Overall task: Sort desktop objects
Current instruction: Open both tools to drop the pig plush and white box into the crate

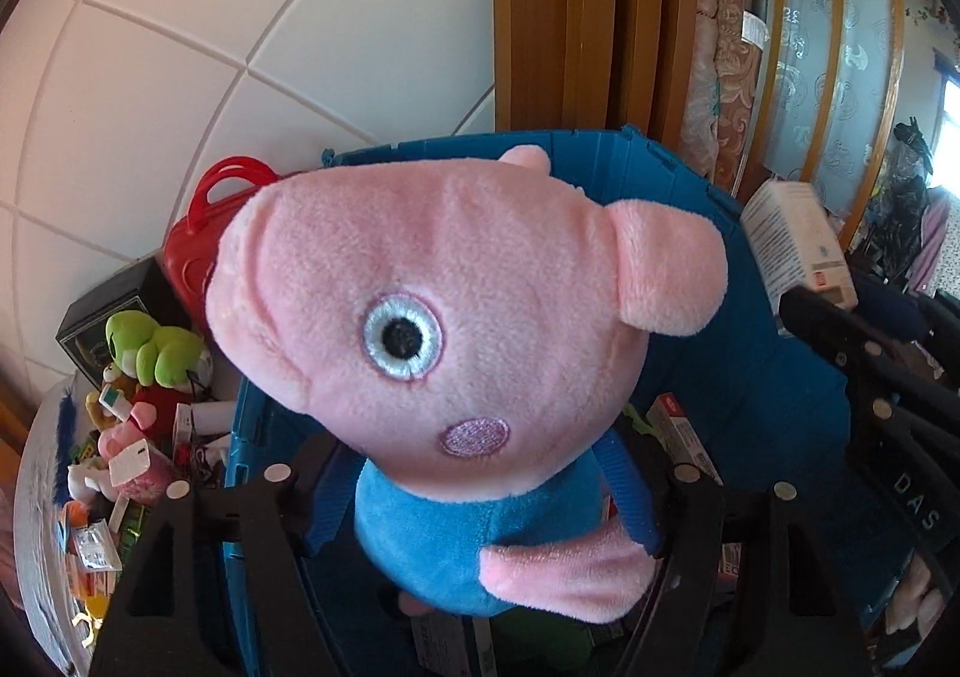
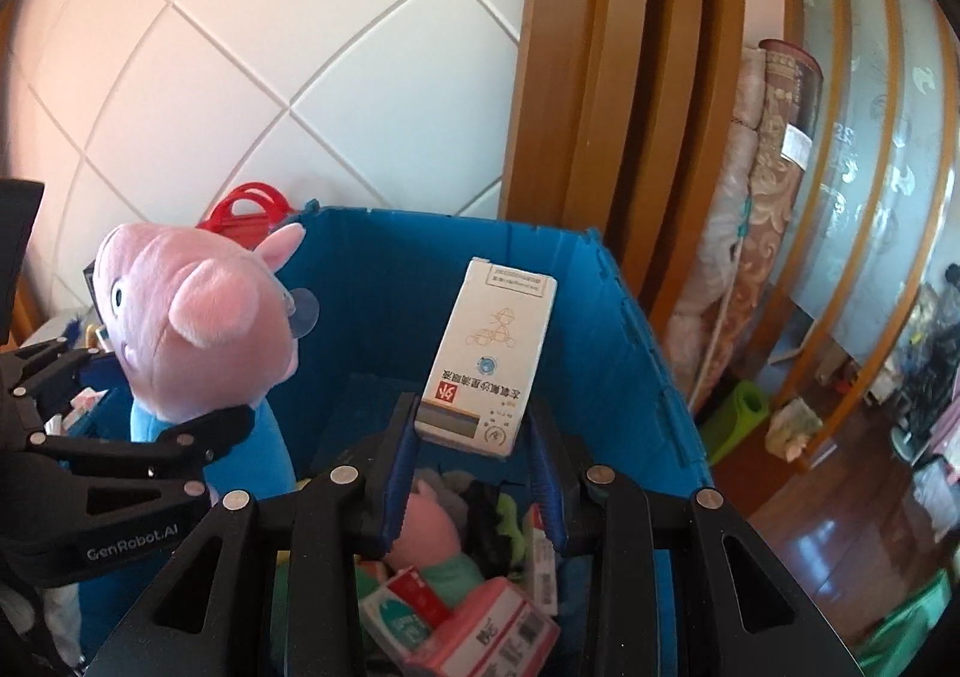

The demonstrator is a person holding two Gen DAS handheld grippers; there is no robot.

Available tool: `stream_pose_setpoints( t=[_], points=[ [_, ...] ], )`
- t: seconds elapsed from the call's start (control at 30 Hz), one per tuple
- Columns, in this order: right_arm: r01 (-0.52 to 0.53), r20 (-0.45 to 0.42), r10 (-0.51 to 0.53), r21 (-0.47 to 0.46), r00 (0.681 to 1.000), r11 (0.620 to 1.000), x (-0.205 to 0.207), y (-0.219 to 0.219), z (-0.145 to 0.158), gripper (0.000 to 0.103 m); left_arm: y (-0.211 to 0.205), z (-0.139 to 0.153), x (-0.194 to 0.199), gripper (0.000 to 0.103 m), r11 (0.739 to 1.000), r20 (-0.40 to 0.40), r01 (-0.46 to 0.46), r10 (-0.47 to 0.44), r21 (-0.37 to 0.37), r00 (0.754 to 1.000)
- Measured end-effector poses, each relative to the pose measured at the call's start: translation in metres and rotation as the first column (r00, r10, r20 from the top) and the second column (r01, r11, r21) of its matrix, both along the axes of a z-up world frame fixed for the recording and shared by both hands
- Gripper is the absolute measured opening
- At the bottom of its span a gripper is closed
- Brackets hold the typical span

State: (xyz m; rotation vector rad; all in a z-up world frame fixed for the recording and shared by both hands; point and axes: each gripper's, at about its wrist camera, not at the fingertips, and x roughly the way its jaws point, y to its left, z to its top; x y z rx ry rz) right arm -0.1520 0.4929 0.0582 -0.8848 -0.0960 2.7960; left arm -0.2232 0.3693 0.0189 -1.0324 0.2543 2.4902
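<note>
Jaws around plush pig (image 1: 456,329), carton (image 2: 489,353)

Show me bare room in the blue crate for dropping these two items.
A bare floor patch lies by the crate far wall, seen between the pig plush and white box. The near end is crowded with cartons and a plush toy.

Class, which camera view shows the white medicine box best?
The right wrist view: the white medicine box sits central, its printed face visible, between the right gripper fingers. In the left wrist view it is small and blurred near the right edge.
</note>
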Motion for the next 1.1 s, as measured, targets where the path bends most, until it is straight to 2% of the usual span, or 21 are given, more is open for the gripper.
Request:
stream_pose_setpoints(
  t=[0.03,0.07,0.1,0.13,0.17,0.2,0.27,0.43,0.57,0.77,1.1],
  points=[
    [0.007,0.015,-0.008,0.009,1.0,1.0,-0.003,0.001,-0.001,0.047,-0.002,-0.002,0.001,0.073,1.0,0.028,0.0,0.0,0.002,1.0],
    [0.011,0.023,-0.012,0.014,1.0,1.0,-0.004,0.002,-0.001,0.061,-0.005,-0.005,0.004,0.073,1.0,0.041,0.005,-0.006,0.019,0.999],
    [0.004,0.019,-0.005,0.016,1.0,1.0,-0.001,0.001,-0.002,0.073,-0.005,-0.004,0.007,0.082,0.999,0.031,0.018,-0.019,0.039,0.999],
    [-0.006,0.006,0.006,0.021,1.0,1.0,0.005,0.0,-0.002,0.084,-0.002,-0.006,0.005,0.095,0.999,0.014,0.024,-0.024,0.022,1.0],
    [-0.007,0.001,0.007,0.028,1.0,1.0,0.008,-0.001,-0.003,0.087,0.002,-0.011,0.003,0.095,1.0,0.029,-0.004,0.005,-0.028,1.0],
    [-0.003,0.003,0.003,0.034,1.0,0.999,0.01,0.0,-0.004,0.087,0.001,-0.013,0.002,0.095,0.999,0.043,-0.021,0.023,-0.035,0.999],
    [-0.004,-0.002,0.004,0.039,1.0,0.999,0.019,-0.001,-0.005,0.087,-0.004,-0.007,0.009,0.095,1.0,0.034,0.0,0.0,0.01,0.999],
    [0.005,-0.024,-0.005,0.011,1.0,1.0,0.035,0.007,-0.001,0.094,-0.008,0.004,0.032,0.095,0.999,-0.054,0.025,-0.024,0.028,0.998],
    [0.011,-0.044,-0.012,-0.01,0.999,1.0,0.047,0.007,0.001,0.102,-0.024,0.01,0.043,0.095,0.996,-0.068,0.026,-0.021,0.08,0.997],
    [-0.002,-0.065,-0.001,-0.039,0.998,0.999,0.059,0.001,0.005,0.103,-0.045,0.02,0.064,0.095,0.994,-0.136,0.009,0.006,0.105,0.991],
    [-0.014,-0.058,0.009,-0.085,0.998,0.996,0.068,-0.006,-0.005,0.103,-0.058,0.021,0.081,0.095,0.993,-0.142,-0.002,0.019,0.117,0.99]
  ],
)
